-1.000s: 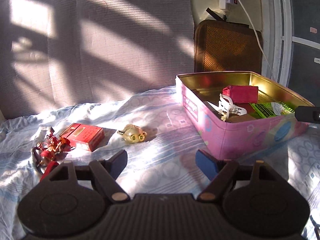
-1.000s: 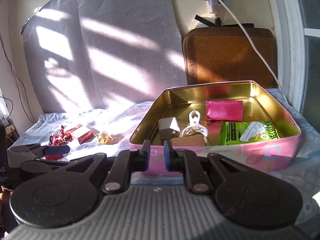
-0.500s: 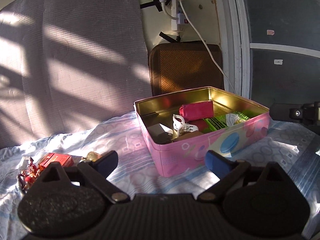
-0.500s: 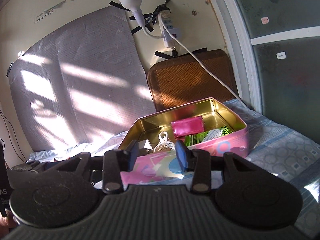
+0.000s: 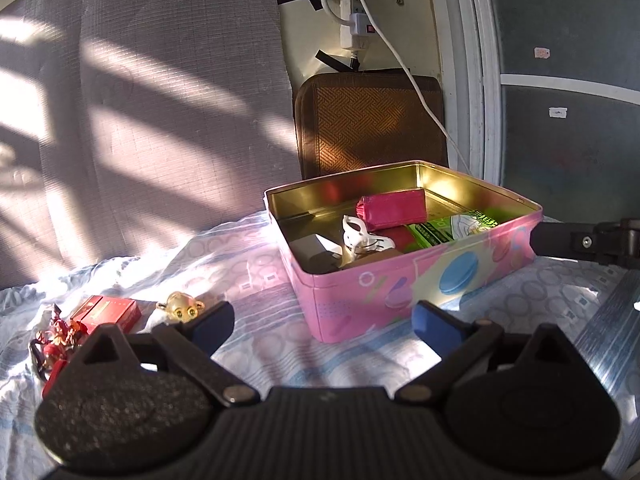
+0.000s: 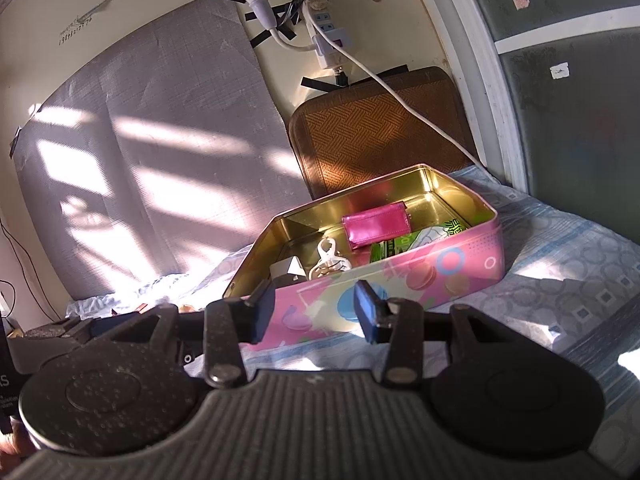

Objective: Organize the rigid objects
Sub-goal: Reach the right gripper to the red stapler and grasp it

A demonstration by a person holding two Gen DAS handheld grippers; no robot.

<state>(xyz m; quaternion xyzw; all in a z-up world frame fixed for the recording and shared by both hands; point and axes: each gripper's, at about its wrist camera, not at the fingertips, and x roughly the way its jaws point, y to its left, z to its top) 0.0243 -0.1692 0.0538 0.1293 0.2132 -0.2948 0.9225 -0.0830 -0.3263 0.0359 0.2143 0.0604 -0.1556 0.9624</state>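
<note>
Though both just widened, left gripper (image 5: 322, 322) and right gripper (image 6: 316, 308) empty.

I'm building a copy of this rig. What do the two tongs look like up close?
Both look alike. The left tongs and right tongs have black linkage arms with small metal pivot pins, blue pads at the fingertips, round black textured discs on either side, and a ribbed dark grey body in the middle. No cables or sleeves show.

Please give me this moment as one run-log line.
left gripper: open, empty | right gripper: just opening, empty | pink tin: partly filled | red box: outside
</note>
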